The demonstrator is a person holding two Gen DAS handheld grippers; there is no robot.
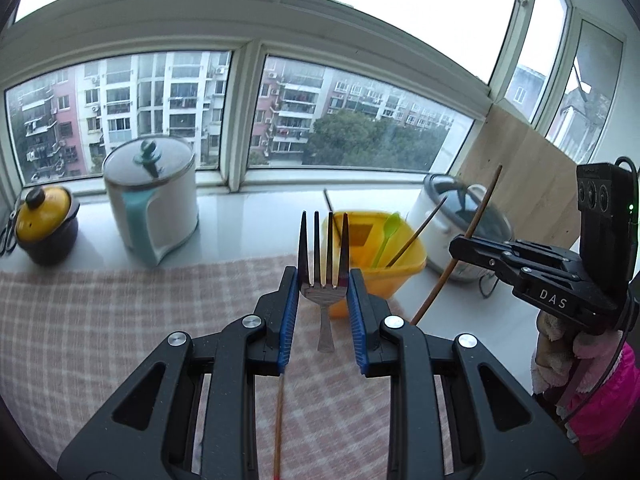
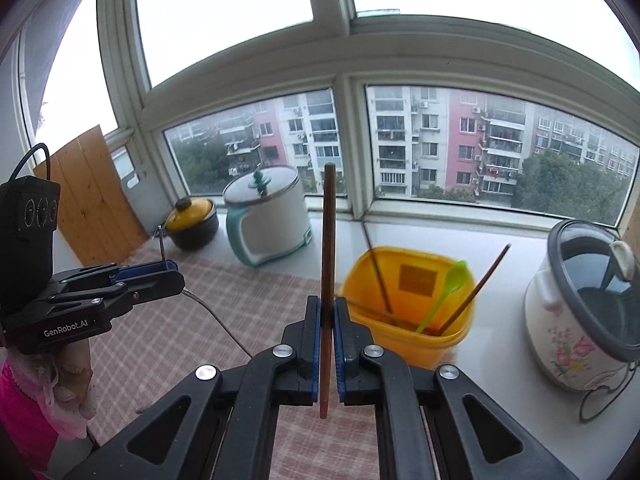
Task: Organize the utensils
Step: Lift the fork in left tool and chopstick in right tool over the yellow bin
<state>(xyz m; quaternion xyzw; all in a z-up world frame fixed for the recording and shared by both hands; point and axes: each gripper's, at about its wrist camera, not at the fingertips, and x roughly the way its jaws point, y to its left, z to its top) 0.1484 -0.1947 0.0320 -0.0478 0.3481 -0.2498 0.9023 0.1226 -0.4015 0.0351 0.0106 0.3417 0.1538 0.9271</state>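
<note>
My left gripper (image 1: pixel 323 280) is shut on a metal fork (image 1: pixel 323 260), tines pointing up, held above the checked cloth (image 1: pixel 120 320) just in front of the yellow bin (image 1: pixel 384 264). My right gripper (image 2: pixel 327 308) is shut on a brown chopstick (image 2: pixel 328 240), held upright left of the yellow bin (image 2: pixel 408 312). The bin holds a green spoon (image 2: pixel 444 292) and two or three chopsticks (image 2: pixel 476 288). The right gripper also shows in the left wrist view (image 1: pixel 456 246), and the left gripper in the right wrist view (image 2: pixel 172 270). Another chopstick (image 1: pixel 279 428) lies on the cloth under my left gripper.
On the white sill stand a yellow-lidded pot (image 1: pixel 46 232), a white and teal electric pot (image 1: pixel 154 208) and a flowered rice cooker (image 2: pixel 588 304). Wooden boards (image 1: pixel 532 184) lean at the right end. Windows run behind the sill.
</note>
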